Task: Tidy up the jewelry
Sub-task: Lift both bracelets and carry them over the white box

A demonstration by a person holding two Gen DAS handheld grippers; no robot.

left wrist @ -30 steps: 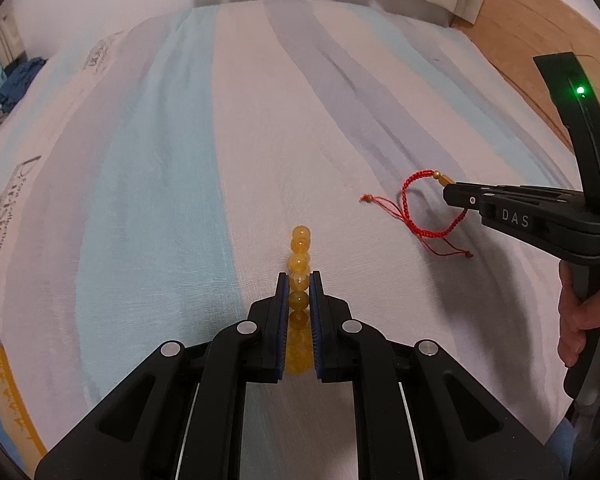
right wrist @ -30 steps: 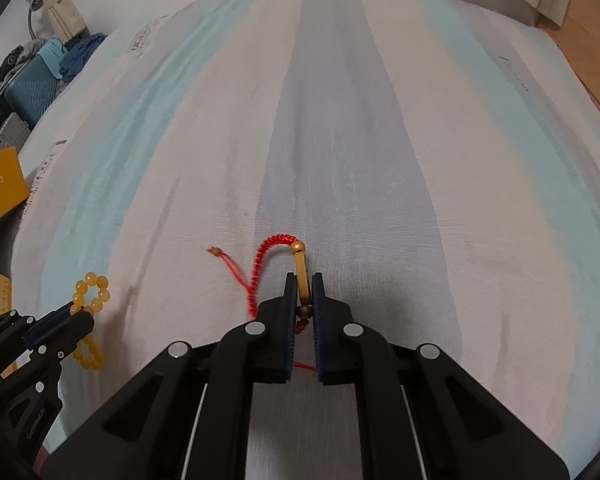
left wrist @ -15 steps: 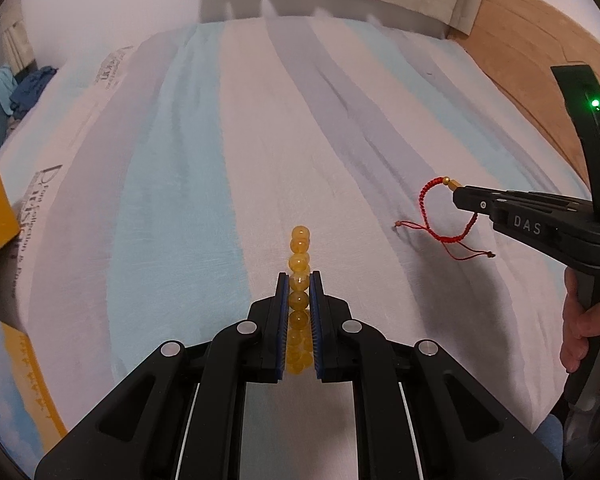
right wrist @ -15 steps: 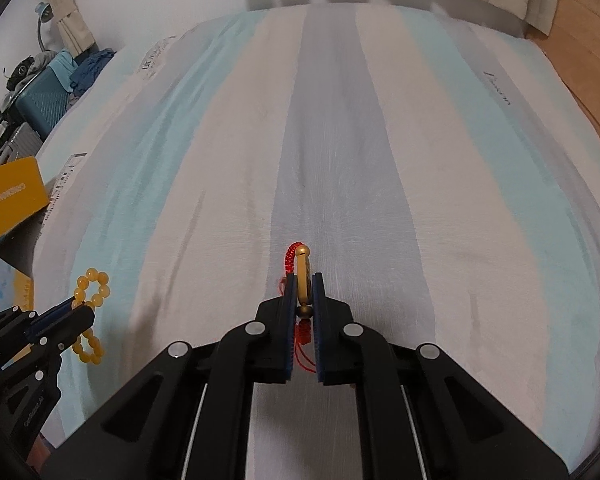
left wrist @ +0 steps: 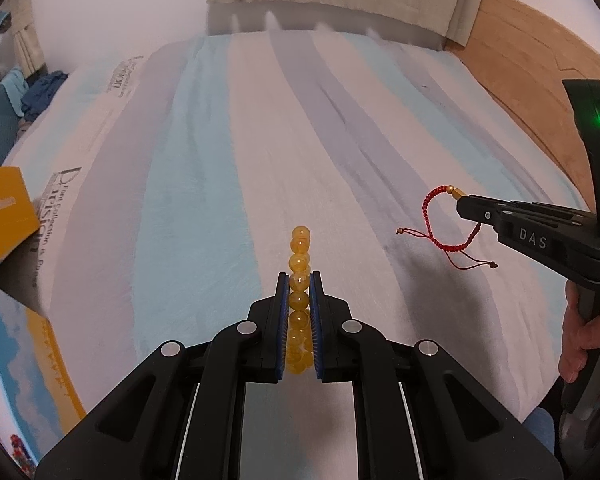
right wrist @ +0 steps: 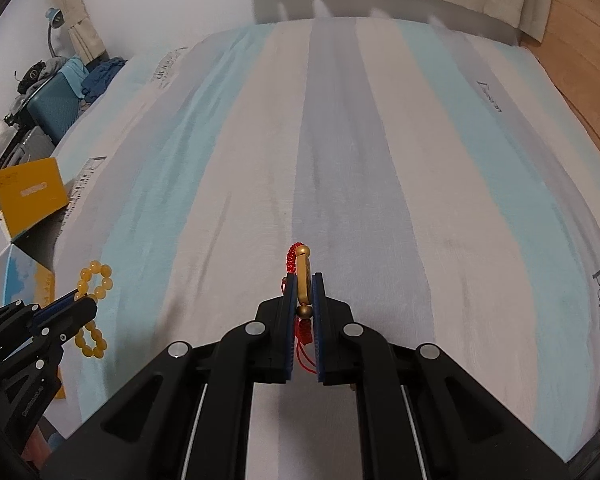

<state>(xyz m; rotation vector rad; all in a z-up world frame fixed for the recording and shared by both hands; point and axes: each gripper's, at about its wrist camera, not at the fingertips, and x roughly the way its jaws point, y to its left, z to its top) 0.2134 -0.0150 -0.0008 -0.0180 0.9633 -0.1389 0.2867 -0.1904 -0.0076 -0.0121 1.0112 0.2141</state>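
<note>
The left gripper [left wrist: 299, 280] is being held above the striped bed sheet [left wrist: 204, 184], its blue-padded fingers [left wrist: 281, 300] pressed in on a yellow bead bracelet [left wrist: 299, 264], which is being pinched edge-on so that several beads are projecting beyond the fingertips, clear of the sheet. In the right wrist view the same bracelet [right wrist: 94, 280] is being seen as a loop pinched in the middle, with beads showing above and below the left gripper [right wrist: 86, 304]. The right gripper [right wrist: 303, 280] is likewise being held above the sheet, its fingers [right wrist: 288, 300] closed on the gold charm of a red cord bracelet [right wrist: 302, 280]; the braided red part is rising just beyond the fingertips and thin red tails are hanging between the pads. In the left wrist view the red cord bracelet [left wrist: 446, 220] is being seen as an open loop dangling from the tip of the right gripper [left wrist: 462, 202], its knotted ends hanging free above the sheet, well apart from the yellow bead bracelet. The person's right hand [left wrist: 584, 340] is being wrapped around the handle. A yellow box [right wrist: 30, 196] is lying at the sheet's left edge.
</note>
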